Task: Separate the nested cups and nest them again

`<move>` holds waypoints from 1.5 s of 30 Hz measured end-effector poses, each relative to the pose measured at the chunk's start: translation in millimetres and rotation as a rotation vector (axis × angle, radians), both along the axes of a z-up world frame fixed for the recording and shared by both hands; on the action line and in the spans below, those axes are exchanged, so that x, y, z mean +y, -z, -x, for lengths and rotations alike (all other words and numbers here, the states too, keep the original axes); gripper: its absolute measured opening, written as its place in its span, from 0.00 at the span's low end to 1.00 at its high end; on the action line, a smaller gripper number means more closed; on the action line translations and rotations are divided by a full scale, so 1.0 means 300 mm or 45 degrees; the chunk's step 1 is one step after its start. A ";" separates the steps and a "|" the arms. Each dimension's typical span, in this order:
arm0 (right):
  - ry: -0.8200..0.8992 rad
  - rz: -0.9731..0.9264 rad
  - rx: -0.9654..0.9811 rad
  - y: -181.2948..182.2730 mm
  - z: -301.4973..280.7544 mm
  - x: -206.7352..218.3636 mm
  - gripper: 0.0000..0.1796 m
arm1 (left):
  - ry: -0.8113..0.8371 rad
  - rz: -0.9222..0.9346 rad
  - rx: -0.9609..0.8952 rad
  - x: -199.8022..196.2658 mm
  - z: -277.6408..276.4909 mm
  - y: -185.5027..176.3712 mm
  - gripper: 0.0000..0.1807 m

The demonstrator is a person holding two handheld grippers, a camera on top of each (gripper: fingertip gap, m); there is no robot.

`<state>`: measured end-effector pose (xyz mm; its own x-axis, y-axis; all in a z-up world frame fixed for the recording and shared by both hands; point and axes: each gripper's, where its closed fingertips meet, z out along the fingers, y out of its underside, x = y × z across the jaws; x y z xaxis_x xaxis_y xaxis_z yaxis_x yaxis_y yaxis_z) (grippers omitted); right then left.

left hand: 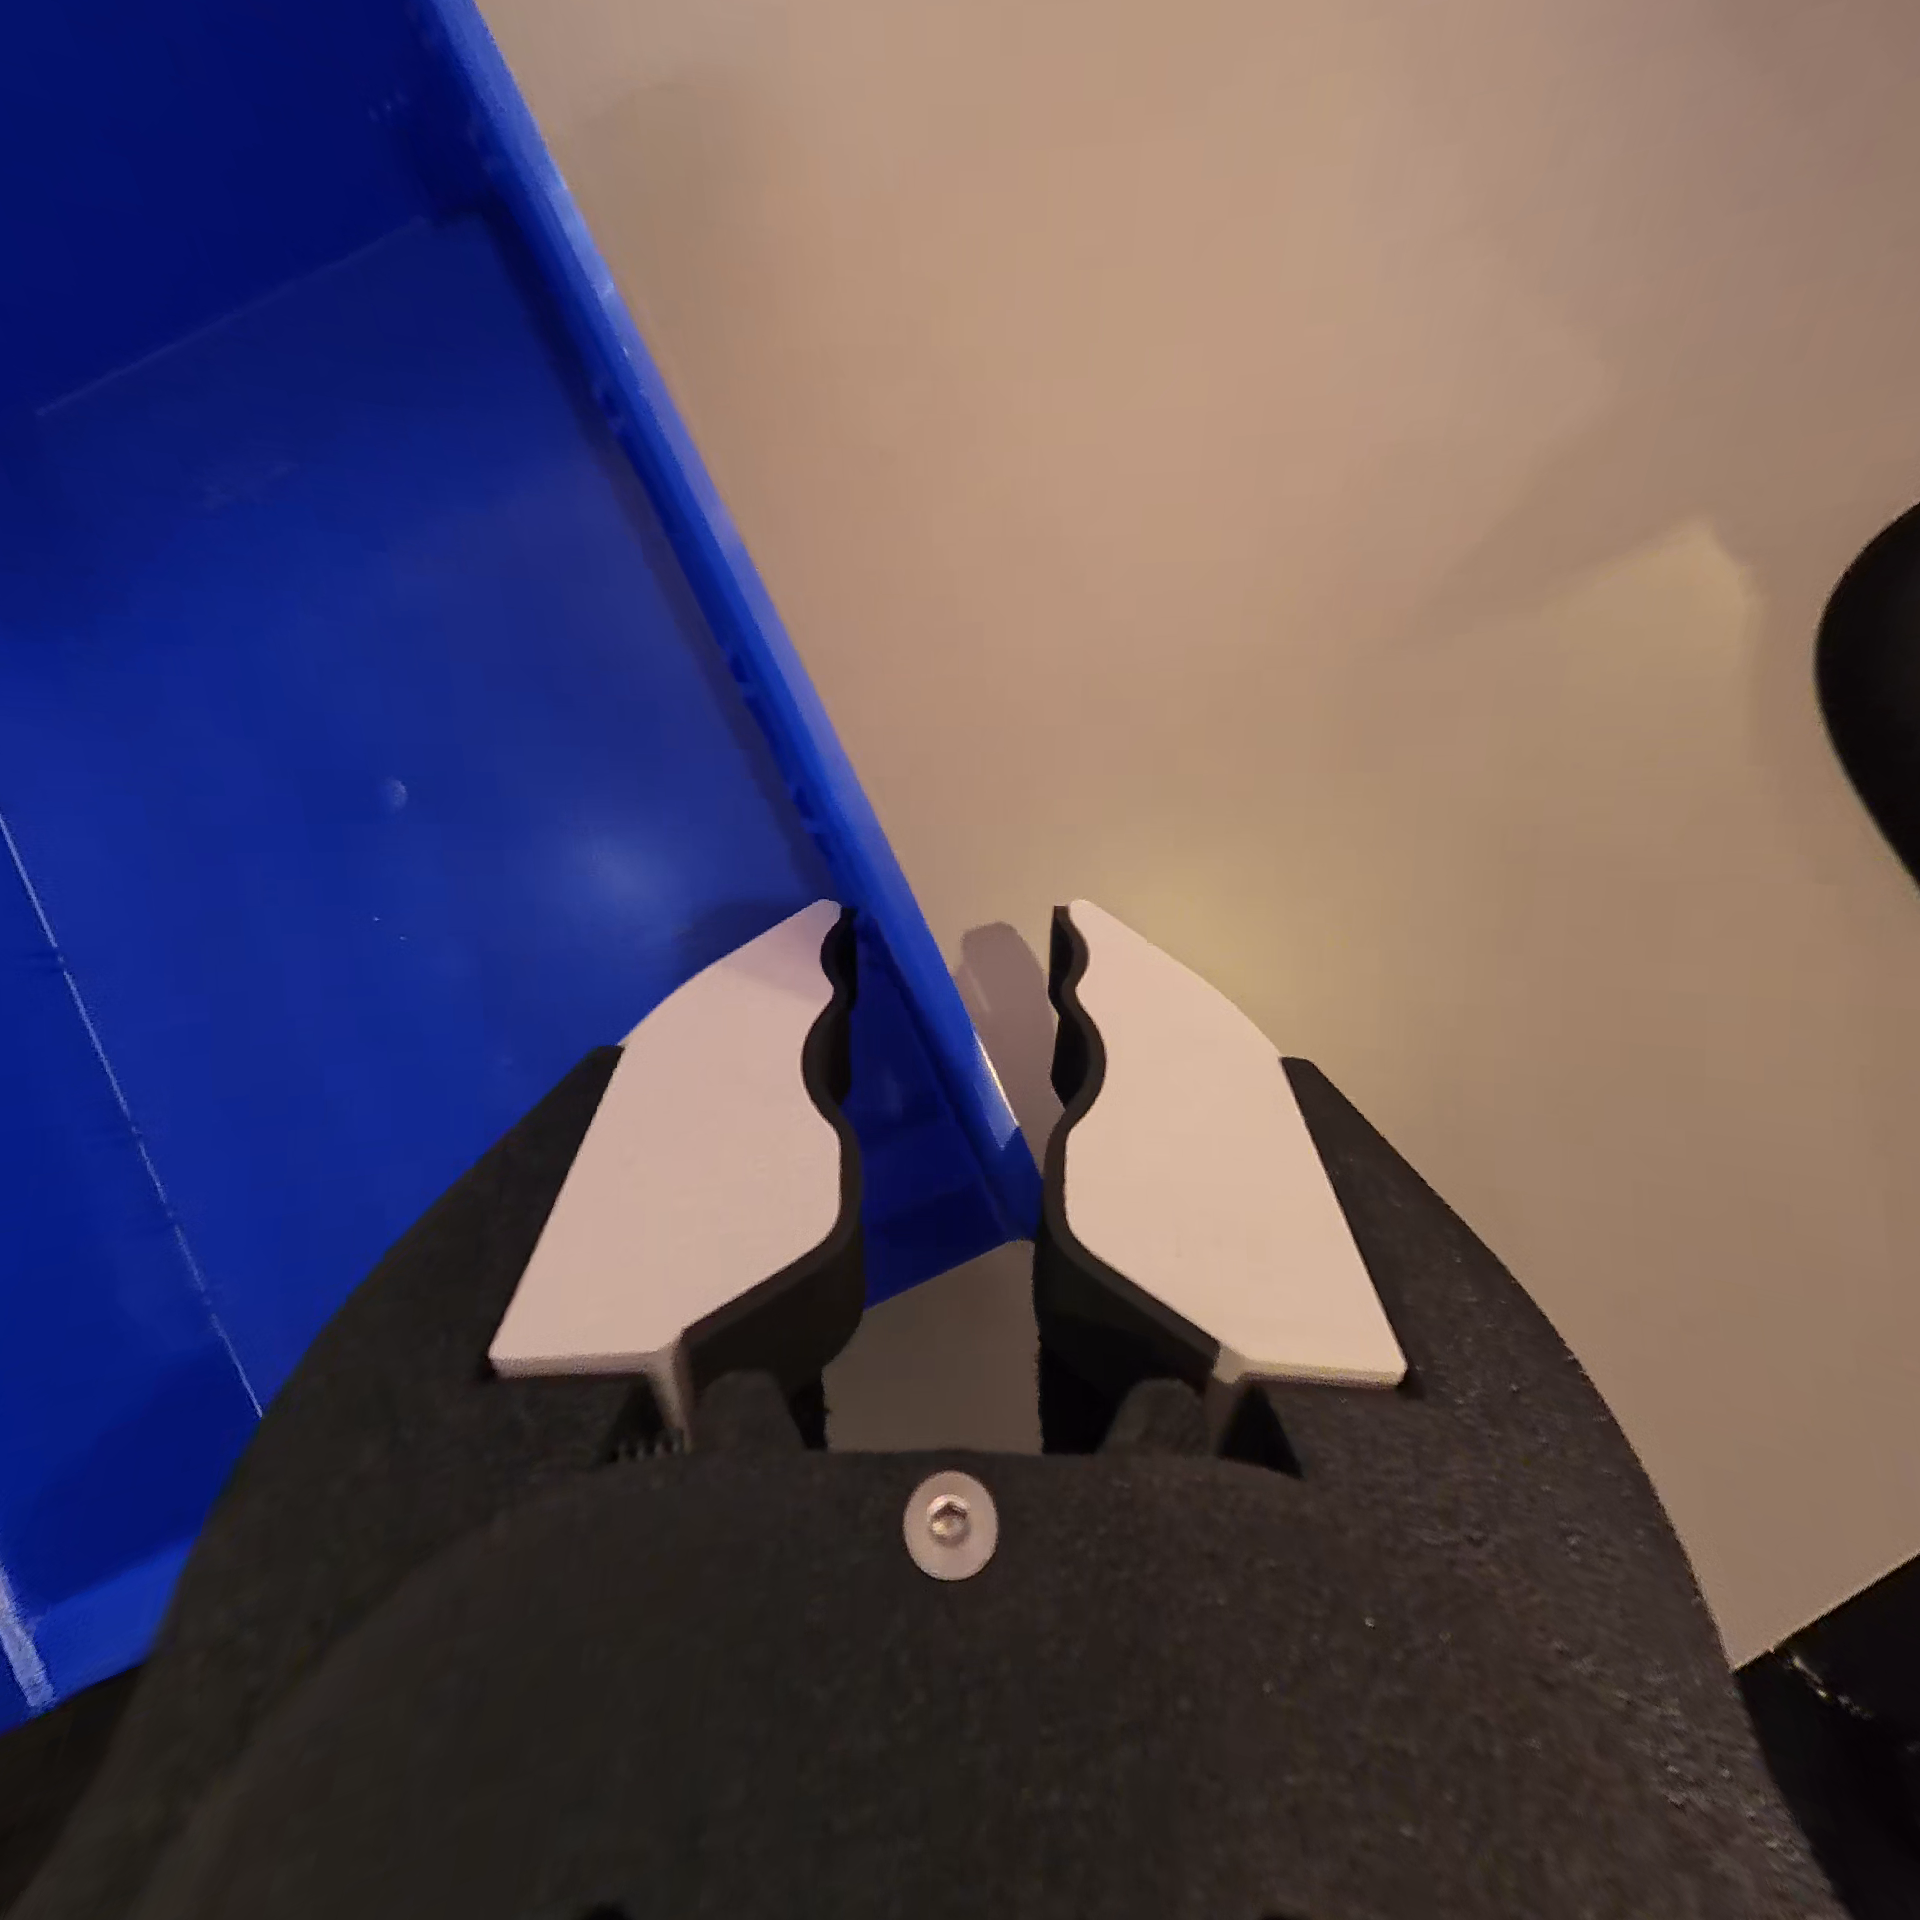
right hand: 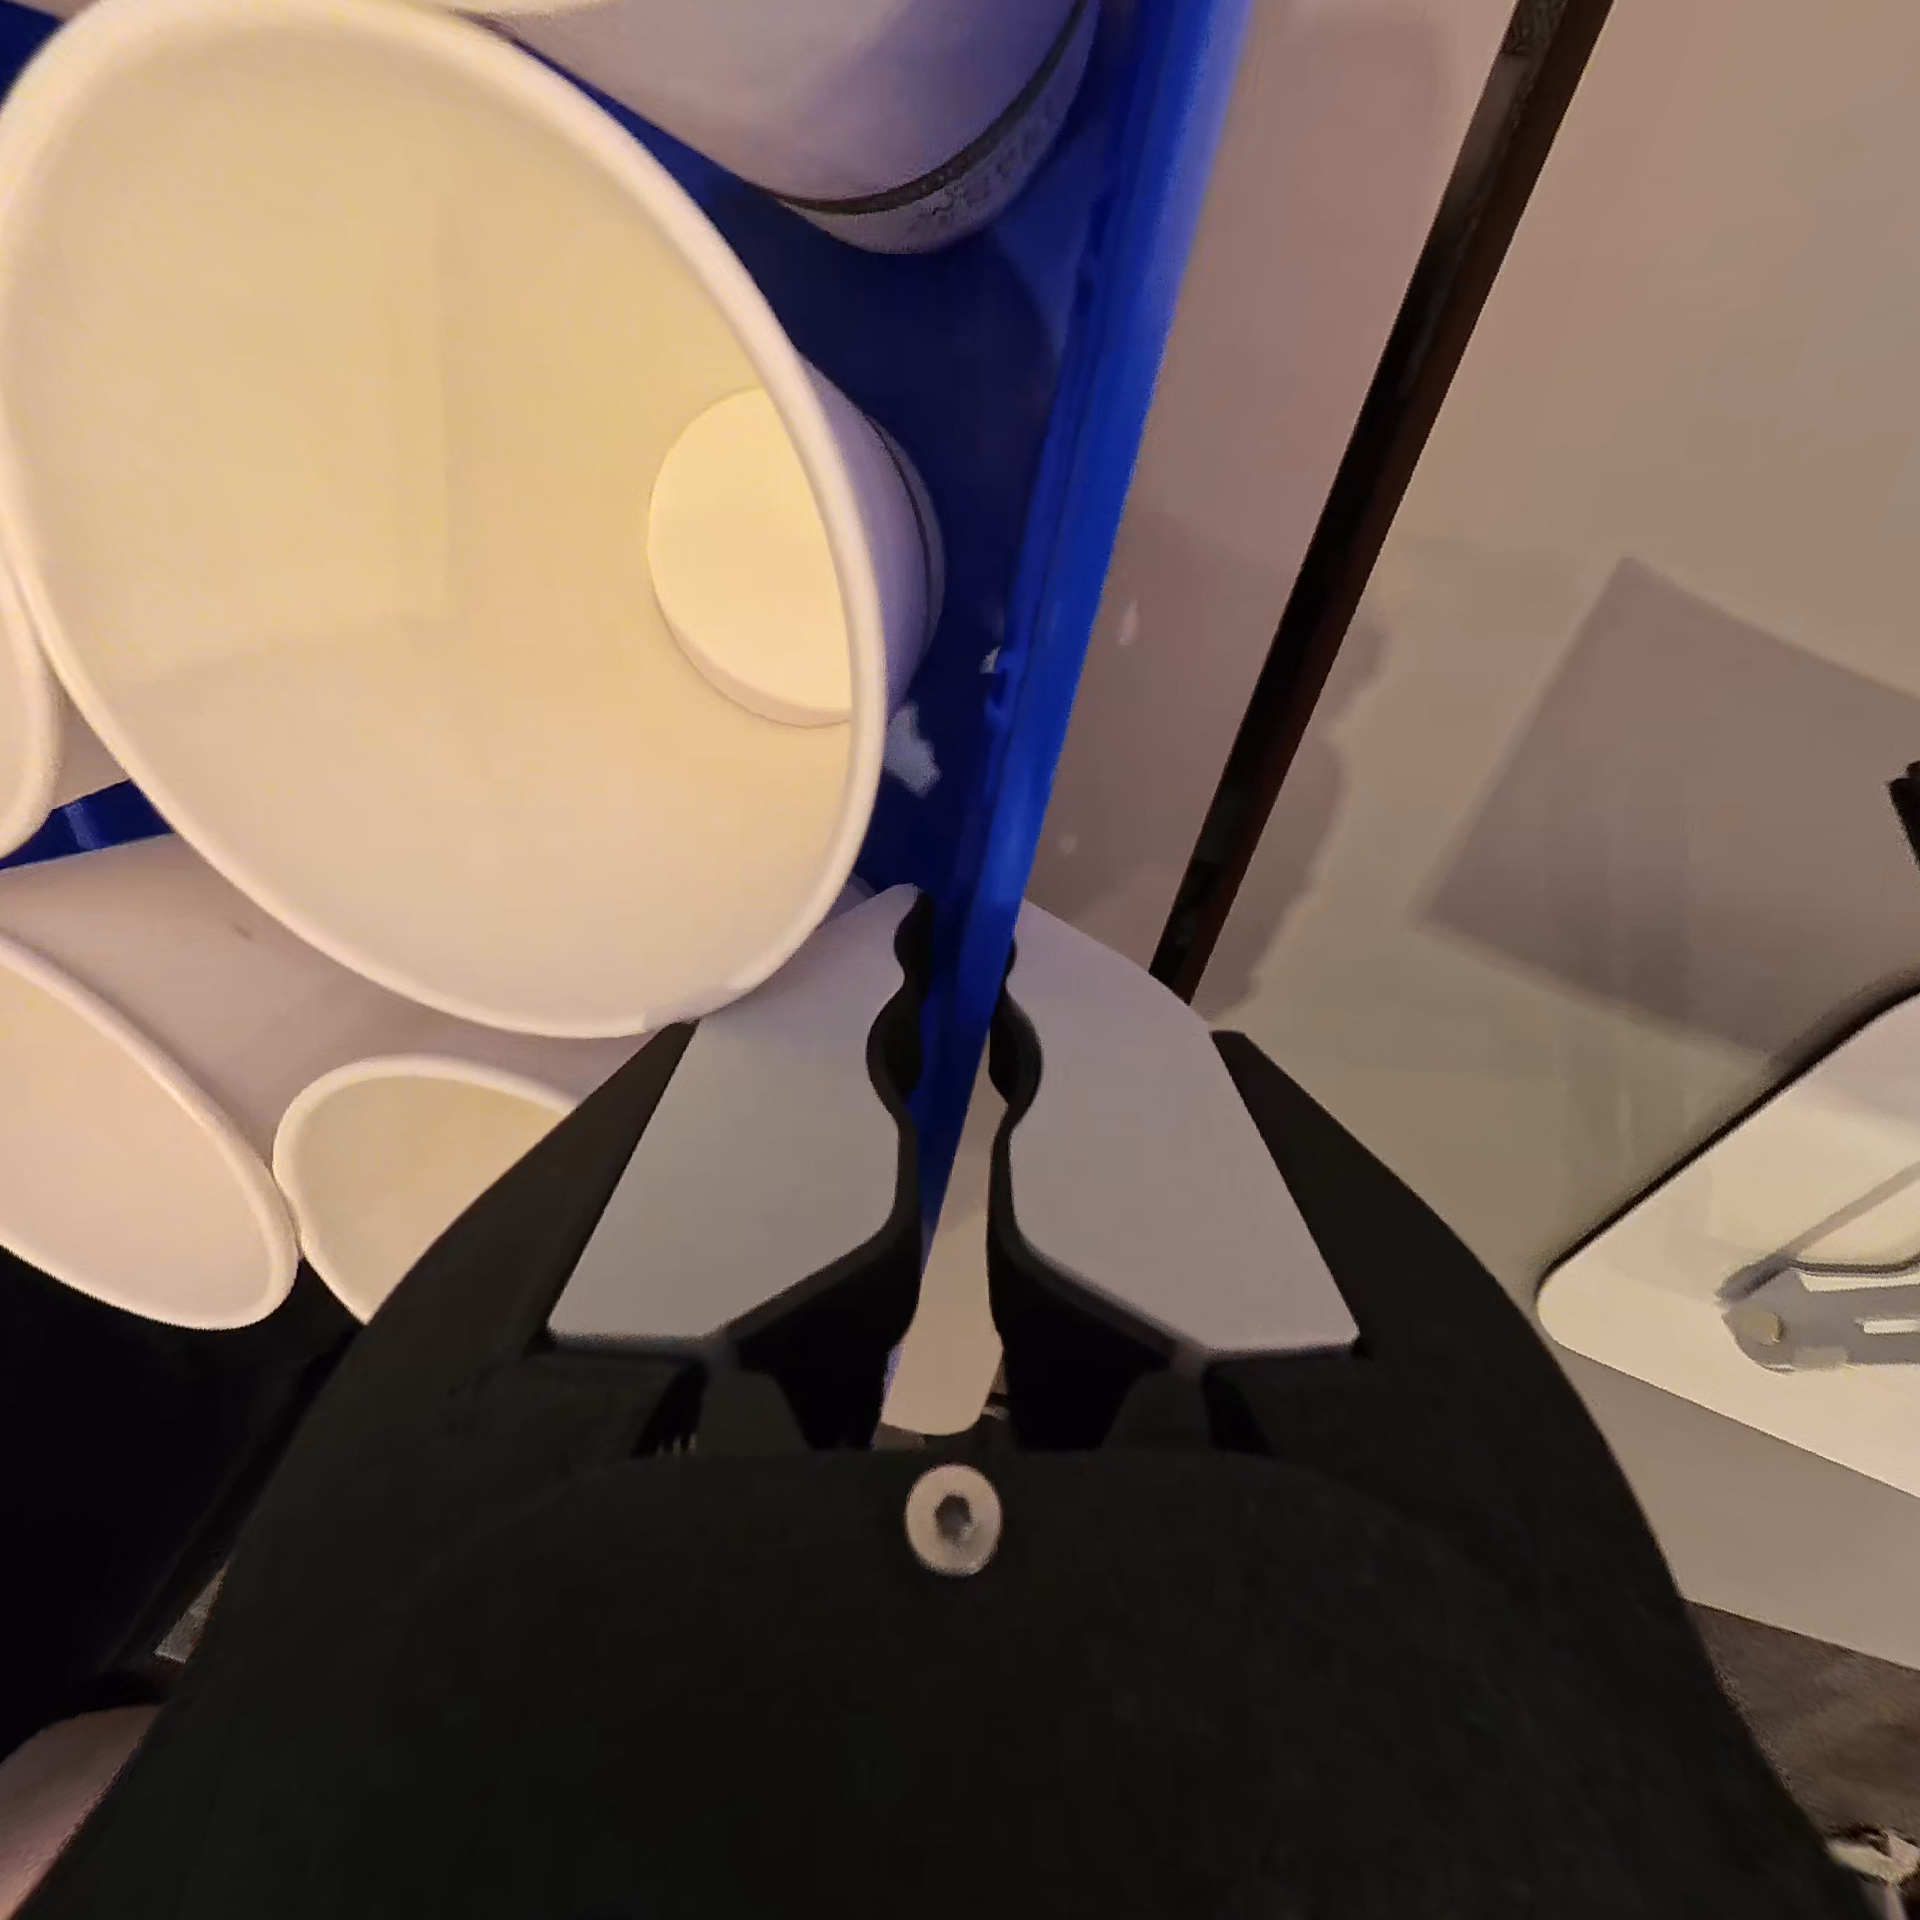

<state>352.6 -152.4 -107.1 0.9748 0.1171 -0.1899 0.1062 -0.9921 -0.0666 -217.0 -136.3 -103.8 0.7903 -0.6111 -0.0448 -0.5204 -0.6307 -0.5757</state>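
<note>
Several white paper cups lie on their sides in a blue plastic bin (right hand: 1101,436). The largest cup (right hand: 416,499) opens toward the right wrist camera, another cup (right hand: 831,94) lies above it, and two more (right hand: 104,1122) (right hand: 416,1164) lie below. My right gripper (right hand: 961,904) is shut on the bin's side wall, one finger inside and one outside. In the left wrist view the bin (left hand: 312,727) shows only a bare floor. My left gripper (left hand: 951,914) straddles the bin's wall near a corner, and its pads press that wall.
The bin stands on a beige tabletop (left hand: 1299,520). A black rounded object (left hand: 1870,707) sits at the right edge. A dark slanted strip (right hand: 1382,468) runs beside the bin, and a white box with a grey metal piece (right hand: 1766,1299) lies at the right.
</note>
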 end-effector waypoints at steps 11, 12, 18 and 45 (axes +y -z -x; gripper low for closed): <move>0.046 -0.018 -0.117 0.022 -0.003 -0.007 0.03 | 0.098 -0.071 -0.048 -0.019 -0.166 0.002 0.24; 0.059 -0.013 -0.115 0.022 -0.003 -0.007 0.03 | 0.113 -0.079 -0.059 -0.023 -0.180 0.001 0.25; 0.132 -0.044 -0.068 0.021 -0.002 -0.007 0.03 | 0.151 -0.077 -0.309 -0.081 -0.217 -0.064 0.35; 0.336 -0.173 0.171 -0.043 0.134 0.012 0.05 | -0.154 -0.394 -0.473 -0.251 0.499 -0.310 0.40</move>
<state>312.3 -149.0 -94.1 0.9422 -0.1034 -0.3188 -0.1723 -0.9652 -0.1964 -366.6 -211.6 -10.8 0.8516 -0.5166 0.0887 -0.1779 -0.4441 -0.8782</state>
